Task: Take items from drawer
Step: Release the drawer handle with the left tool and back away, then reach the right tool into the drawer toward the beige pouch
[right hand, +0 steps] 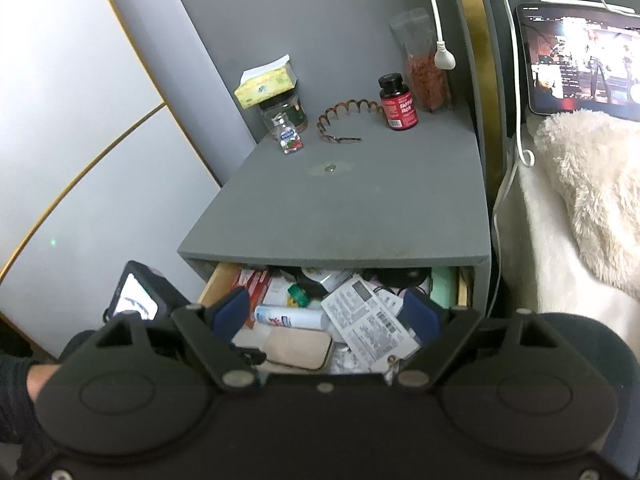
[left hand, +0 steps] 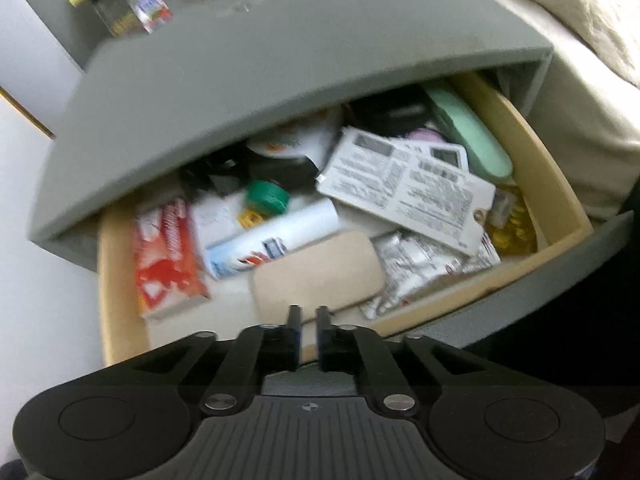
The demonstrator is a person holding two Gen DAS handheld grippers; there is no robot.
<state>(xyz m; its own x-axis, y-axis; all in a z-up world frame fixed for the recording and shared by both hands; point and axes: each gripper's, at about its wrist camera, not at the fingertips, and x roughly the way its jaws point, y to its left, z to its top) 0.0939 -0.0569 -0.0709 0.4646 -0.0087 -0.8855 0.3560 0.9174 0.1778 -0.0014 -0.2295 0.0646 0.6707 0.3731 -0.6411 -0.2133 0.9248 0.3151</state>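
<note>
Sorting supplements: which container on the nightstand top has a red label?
The black-capped bottle beside the headband; the glass jar and small clear bottle lack one.

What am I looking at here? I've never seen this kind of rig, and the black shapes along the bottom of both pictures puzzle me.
Those black shapes are two hand-held grippers; a person carries one in each hand, each with a camera looking along its fingers. One picture is from the left gripper, jaws slightly apart, empty. The other is from the right gripper, jaws wide, also empty. Both look down into an open drawer of a grey nightstand. Inside lie a beige case, a white spray can, a printed card, a red box and a mint case. On top stand a red pill bottle and a hair comb.
</note>
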